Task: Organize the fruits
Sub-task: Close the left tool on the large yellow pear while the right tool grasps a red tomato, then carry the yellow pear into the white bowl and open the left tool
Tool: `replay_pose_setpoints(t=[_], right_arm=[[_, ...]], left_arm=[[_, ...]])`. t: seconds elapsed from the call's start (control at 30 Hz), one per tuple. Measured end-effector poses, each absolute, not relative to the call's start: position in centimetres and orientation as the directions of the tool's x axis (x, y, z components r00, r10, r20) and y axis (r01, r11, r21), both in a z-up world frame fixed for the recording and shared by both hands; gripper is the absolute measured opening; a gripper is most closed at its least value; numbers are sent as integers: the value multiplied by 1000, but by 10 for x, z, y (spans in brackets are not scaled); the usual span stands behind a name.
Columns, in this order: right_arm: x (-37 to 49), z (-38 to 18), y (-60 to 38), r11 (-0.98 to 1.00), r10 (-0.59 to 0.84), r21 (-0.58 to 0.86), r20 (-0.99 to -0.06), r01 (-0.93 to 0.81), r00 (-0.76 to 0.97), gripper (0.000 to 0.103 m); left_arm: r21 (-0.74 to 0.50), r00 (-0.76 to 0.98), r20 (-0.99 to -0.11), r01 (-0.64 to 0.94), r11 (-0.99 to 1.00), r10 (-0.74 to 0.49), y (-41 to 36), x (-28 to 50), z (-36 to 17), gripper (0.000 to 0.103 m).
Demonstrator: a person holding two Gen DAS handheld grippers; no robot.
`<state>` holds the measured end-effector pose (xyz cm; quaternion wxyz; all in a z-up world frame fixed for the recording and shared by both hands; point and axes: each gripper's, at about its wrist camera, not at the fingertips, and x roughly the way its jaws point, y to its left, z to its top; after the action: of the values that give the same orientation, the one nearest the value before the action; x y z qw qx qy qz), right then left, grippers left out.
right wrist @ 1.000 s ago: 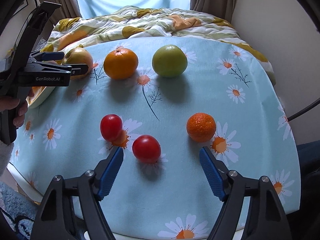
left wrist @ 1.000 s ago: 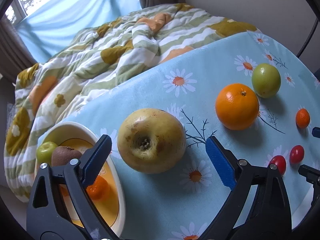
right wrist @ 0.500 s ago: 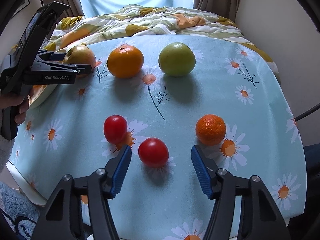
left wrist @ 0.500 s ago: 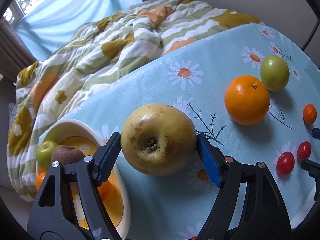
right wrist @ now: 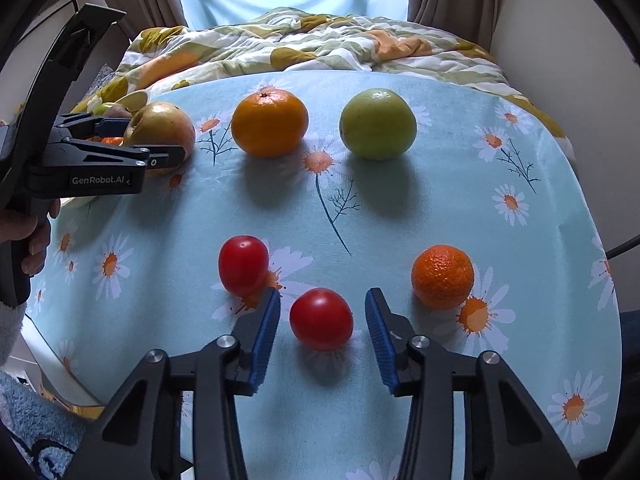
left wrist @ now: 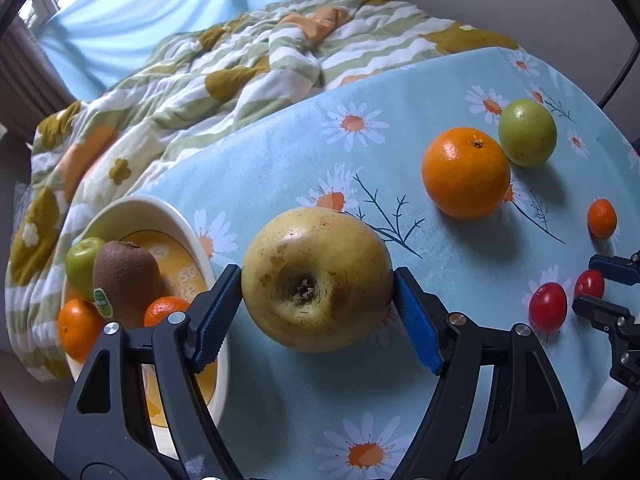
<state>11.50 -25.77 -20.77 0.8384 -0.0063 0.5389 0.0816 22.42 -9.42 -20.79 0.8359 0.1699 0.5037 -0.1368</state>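
A rumpled quilt in green, white and ochre covers the bed beyond the big orange, which serves as the marker for everything else. The orange sits toward the far side of the surface, on a pale blue cloth printed with daisies.

Seen from the right wrist, an oval cream bowl lies well to the orange's left at the surface's edge. It holds a kiwi, a small green fruit and two small orange ones.

Between the orange and the bowl is a yellow apple, grasped by the left tongs: both blue pads press its sides, blossom end facing the camera. A green apple stands just right of the orange, apart from it.

A mandarin lies nearer the camera than the orange and to its right. Two tomatoes lie nearer than the orange: one slightly left, the other nearer still. The right tongs flank that second tomato, released, with a narrow gap at each pad.
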Motion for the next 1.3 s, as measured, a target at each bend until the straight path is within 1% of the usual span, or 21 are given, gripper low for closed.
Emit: replay_pose_setpoints(t=[0.13,0.37,0.8,1.07,1.3], right_arm=[[115,-211,-257,984,144,89,-909,-155,392,30],[112,-208,-260,979,164,99,-903,-178,398,29],[107,-176,-257,963,199,94,-881,-252,430,29],[118,-149,-242,933,250,93,-861,-347,442,29],[134,-125,-207,885,316,93,-839,-456,442,29]], left_arm=[[143,459,-887,390,910,-57,-95,217,-207,82],[120,455,-888,370,921,-67,-94,203,-203,82],[42,503,-859,251,967,-94,-74,170,-161,82],[47,566,-824,136,990,-38,-44,151,-126,82],[51,594,-804,28,998,24,1,143,-105,82]])
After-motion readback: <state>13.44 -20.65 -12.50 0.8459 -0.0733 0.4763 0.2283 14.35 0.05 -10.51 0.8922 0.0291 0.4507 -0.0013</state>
